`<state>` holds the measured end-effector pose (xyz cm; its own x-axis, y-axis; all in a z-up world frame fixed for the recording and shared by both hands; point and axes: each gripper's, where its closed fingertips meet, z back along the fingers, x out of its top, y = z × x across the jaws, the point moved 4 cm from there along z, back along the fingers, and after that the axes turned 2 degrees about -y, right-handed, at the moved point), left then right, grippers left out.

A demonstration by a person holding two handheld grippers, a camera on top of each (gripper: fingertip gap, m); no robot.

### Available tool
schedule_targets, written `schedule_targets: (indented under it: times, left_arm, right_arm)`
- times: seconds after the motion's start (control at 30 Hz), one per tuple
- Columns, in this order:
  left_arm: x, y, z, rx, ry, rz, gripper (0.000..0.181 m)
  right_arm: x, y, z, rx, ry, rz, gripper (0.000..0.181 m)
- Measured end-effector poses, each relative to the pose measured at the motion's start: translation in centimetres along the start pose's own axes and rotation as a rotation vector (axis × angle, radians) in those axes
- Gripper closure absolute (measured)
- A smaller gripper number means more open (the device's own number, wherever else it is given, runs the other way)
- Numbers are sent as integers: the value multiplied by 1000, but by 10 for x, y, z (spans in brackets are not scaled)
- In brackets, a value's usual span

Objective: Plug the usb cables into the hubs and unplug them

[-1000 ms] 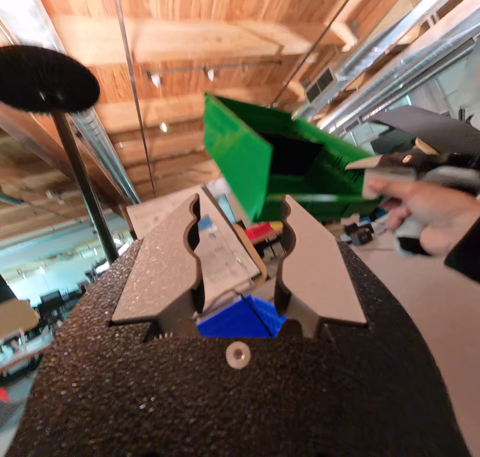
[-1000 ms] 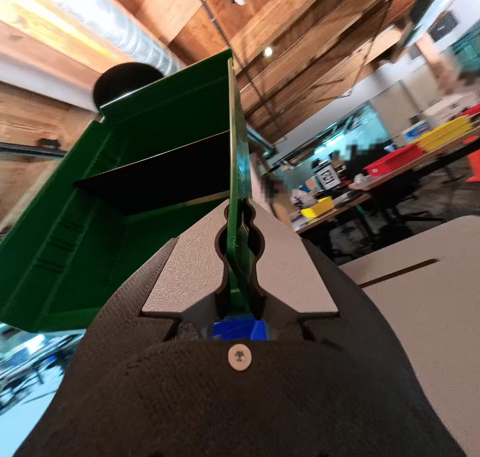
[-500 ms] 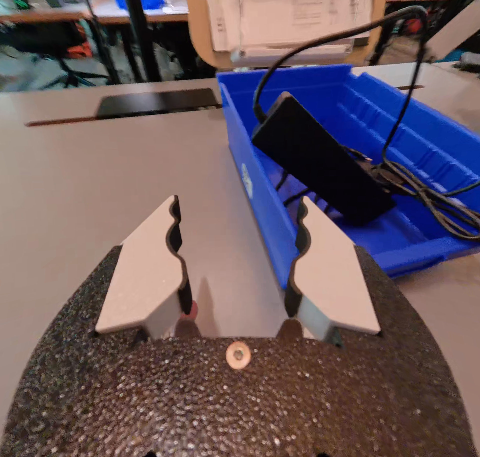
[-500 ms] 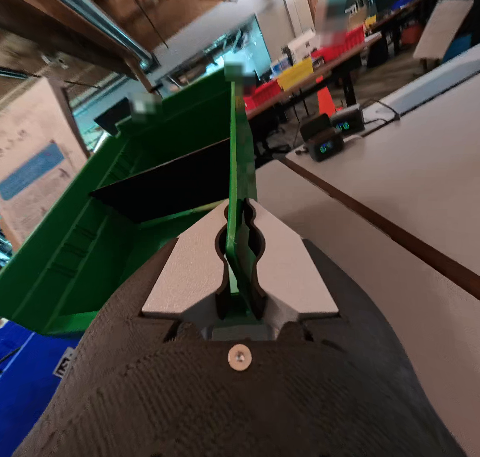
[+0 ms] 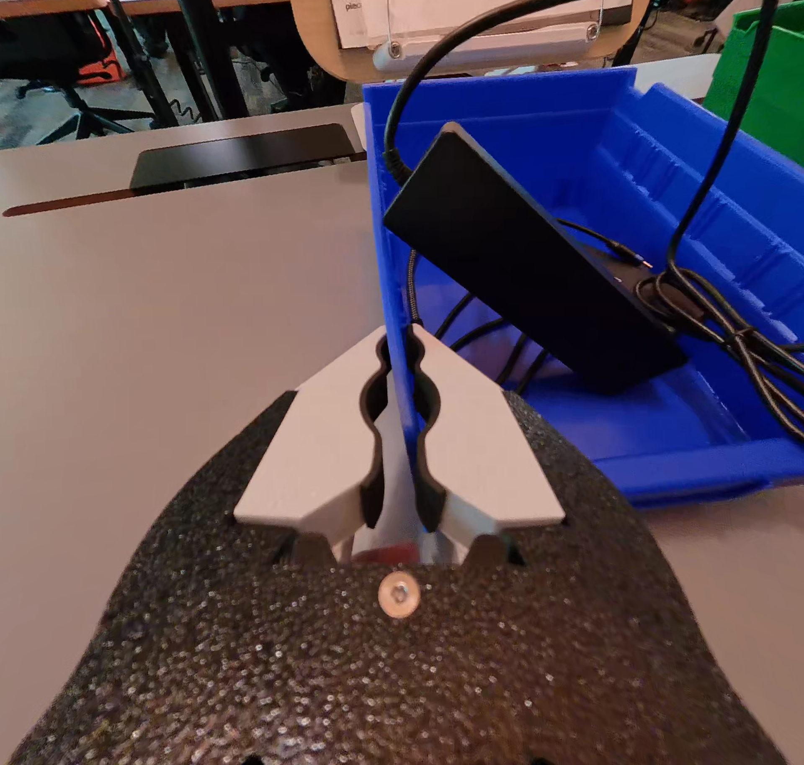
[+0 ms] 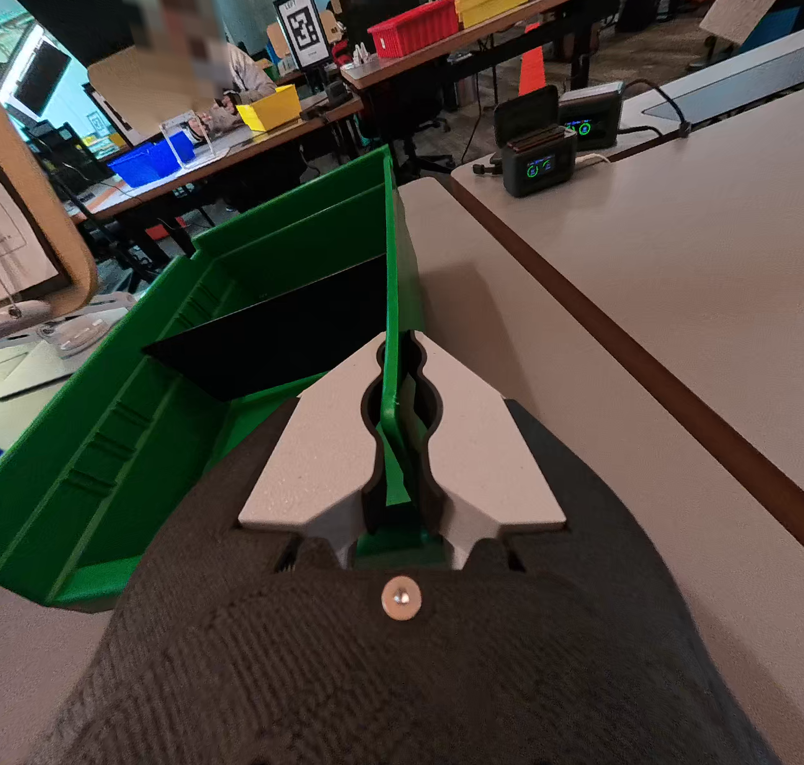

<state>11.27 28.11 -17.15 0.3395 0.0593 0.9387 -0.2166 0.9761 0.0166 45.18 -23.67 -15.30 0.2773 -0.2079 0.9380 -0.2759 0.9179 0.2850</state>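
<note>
A blue bin (image 5: pixel 644 453) sits on the grey table (image 5: pixel 174 309). A long black hub (image 5: pixel 522 261) leans inside it with black cables (image 5: pixel 739 335) tangled at its right end and one cable arching up out of the bin. My left gripper (image 5: pixel 400 344) is shut on the blue bin's left wall. A green bin (image 6: pixel 130 431) with a black divider (image 6: pixel 278 331) rests on the table in the right wrist view. My right gripper (image 6: pixel 398 344) is shut on the green bin's right wall. The green bin's corner also shows in the left wrist view (image 5: pixel 774 66).
A wooden-edged board with papers (image 5: pixel 478 9) stands behind the blue bin. A black slot (image 5: pixel 243 155) lies in the table at the left. Two small dark devices with lit displays (image 6: pixel 548 144) sit on the adjoining table. Other tables with coloured bins and a person stand beyond.
My left gripper swung down from facing the ceiling and closed on the blue bin's wall. My right gripper lowered the green bin from the air onto the table, still gripping it.
</note>
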Motion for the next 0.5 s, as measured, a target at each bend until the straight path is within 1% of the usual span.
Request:
schedule_targets:
  times: [0.1, 0.17, 0.2, 0.27, 0.3, 0.33, 0.4, 0.47, 0.5]
  left_arm:
    - [-1, 21, 1, 7, -2, 12, 179]
    - [-2, 40, 2, 30, -3, 26, 179]
    - [-2, 51, 2, 43, -2, 34, 179]
    - [-3, 77, 3, 87, -3, 61, 179]
    - [-3, 91, 3, 117, -3, 73, 179]
    - [-4, 104, 3, 133, -3, 79, 179]
    - [-4, 131, 1, 155, -2, 97, 179]
    - [-3, 158, -3, 185, 5, 103, 179]
    - [-2, 170, -7, 193, 10, 114, 179]
  right_arm:
    - [-9, -13, -11, 7, 70, 13, 178]
    - [-9, -16, -12, 42, 66, -3, 178]
    - [-8, -18, -10, 33, 57, -1, 171]
    - [4, -24, 0, -62, 15, 60, 139]
    - [13, -19, 8, -90, -17, 120, 130]
    - [22, -6, 15, -86, -56, 183, 123]
    - [37, 37, 27, -7, -131, 278, 117]
    - [41, 96, 35, 146, -185, 332, 117]
    - [38, 129, 38, 238, -202, 350, 118]
